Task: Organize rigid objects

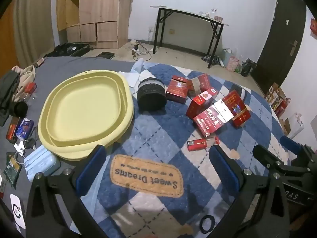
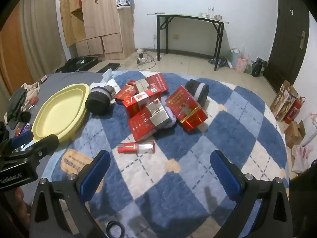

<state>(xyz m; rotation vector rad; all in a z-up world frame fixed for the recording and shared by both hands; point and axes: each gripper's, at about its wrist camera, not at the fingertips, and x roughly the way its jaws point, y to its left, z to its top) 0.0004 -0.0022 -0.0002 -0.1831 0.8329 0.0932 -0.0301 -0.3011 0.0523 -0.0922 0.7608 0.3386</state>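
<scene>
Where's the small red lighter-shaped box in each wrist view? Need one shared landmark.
Left wrist: small red box right of centre, lying flat on the blanket just below the red carton pile.
Right wrist: left of centre, below the pile.
Shared landmark: yellow tray, left in both.

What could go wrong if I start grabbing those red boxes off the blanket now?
The red boxes lie heaped on each other, so pulling one may topple the rest. The small red lighter lies on its side apart from the pile and is easy to knock away. The black rolls beside the yellow basin could roll if bumped.
</scene>
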